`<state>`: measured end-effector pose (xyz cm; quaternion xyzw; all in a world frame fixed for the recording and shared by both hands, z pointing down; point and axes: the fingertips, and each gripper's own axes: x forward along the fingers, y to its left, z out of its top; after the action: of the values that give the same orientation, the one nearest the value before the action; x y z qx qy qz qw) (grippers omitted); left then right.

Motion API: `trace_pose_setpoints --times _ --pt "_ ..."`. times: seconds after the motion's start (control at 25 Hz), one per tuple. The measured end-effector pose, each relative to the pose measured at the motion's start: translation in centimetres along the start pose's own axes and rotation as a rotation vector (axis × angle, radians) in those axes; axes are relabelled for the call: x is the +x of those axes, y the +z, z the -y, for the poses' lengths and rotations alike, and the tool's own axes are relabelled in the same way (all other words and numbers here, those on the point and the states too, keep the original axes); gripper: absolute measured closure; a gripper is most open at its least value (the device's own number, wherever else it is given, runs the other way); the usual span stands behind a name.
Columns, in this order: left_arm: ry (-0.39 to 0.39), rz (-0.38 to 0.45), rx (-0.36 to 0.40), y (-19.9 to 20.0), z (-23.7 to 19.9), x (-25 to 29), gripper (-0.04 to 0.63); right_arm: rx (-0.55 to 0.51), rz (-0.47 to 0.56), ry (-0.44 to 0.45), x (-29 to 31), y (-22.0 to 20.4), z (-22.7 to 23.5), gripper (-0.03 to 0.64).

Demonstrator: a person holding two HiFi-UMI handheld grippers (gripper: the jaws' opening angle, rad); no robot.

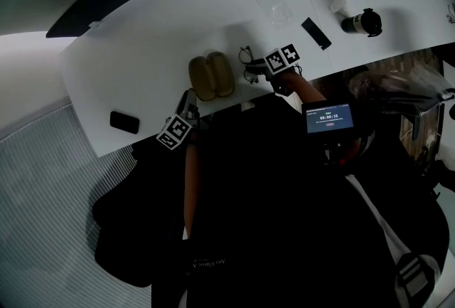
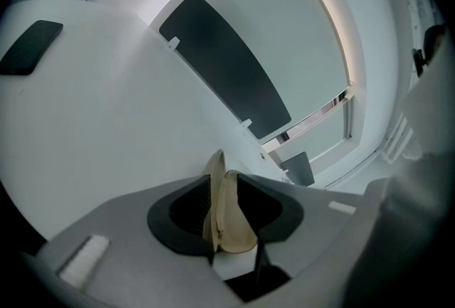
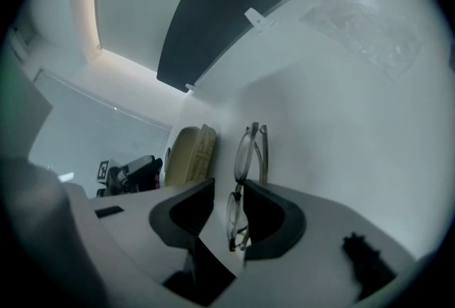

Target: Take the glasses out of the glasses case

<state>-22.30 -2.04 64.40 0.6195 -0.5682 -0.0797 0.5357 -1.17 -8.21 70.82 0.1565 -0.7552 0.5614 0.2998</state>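
Now the open tan case (image 1: 211,76) lies on the white table (image 1: 135,57), its edge clamped by the left gripper (image 2: 225,189); the glasses (image 3: 250,149) rest just beside it (outside the case), loose between the parted jaws of the right gripper (image 3: 229,201)

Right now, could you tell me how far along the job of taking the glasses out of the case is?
Done: the glasses rest on the white table beside the open glasses case, outside it. In hand: the left gripper clamps the case's edge; the right gripper has its jaws apart around the glasses, not pressing. Left: probably only backing both grippers away.
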Motion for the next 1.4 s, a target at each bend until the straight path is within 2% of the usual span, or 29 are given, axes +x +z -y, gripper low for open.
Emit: trace_pose_setpoints --times 0.16,0.36,0.68,0.92,1.0,1.08,1.16,1.24,1.32,1.4 --pt "0.009 -0.011 0.003 0.3 -1.0 0.3 0.474 -0.044 -0.008 -0.041 -0.9 0.0 -0.1 0.495" --pt "0.014 -0.033 -0.014 0.7 -2.5 0.9 0.474 -0.042 0.045 -0.023 -1.4 0.9 -0.9 0.495" --pt "-0.001 -0.073 -0.013 0.5 -2.6 2.1 0.474 -0.192 -0.054 -0.134 0.0 0.4 0.6 0.492" --pt "-0.015 -0.091 -0.015 0.5 -2.5 2.9 0.474 -0.339 -0.085 -0.208 -0.5 0.8 0.3 0.444" --pt "-0.019 -0.09 -0.029 0.4 -2.7 3.0 0.471 -0.356 -0.061 -0.233 -0.7 1.2 0.1 0.431" --pt "-0.021 -0.085 -0.04 0.6 -2.7 3.0 0.471 -0.378 0.019 -0.269 -1.7 2.7 -0.3 0.431" --pt "-0.016 -0.08 -0.039 0.9 -2.8 3.0 0.472 -0.451 0.11 -0.321 -2.9 4.6 -1.4 0.431" --pt "-0.004 -0.063 -0.046 1.3 -3.1 2.7 0.472 -0.596 0.151 -0.346 -3.1 5.5 -3.7 0.432" --pt "0.005 -0.054 -0.068 1.3 -3.9 2.5 0.481 -0.744 0.118 -0.302 -1.9 5.1 -6.8 0.433" --pt "-0.01 -0.081 -0.103 0.5 -4.4 2.6 0.491 -0.799 0.05 -0.23 0.2 3.5 -9.1 0.433"
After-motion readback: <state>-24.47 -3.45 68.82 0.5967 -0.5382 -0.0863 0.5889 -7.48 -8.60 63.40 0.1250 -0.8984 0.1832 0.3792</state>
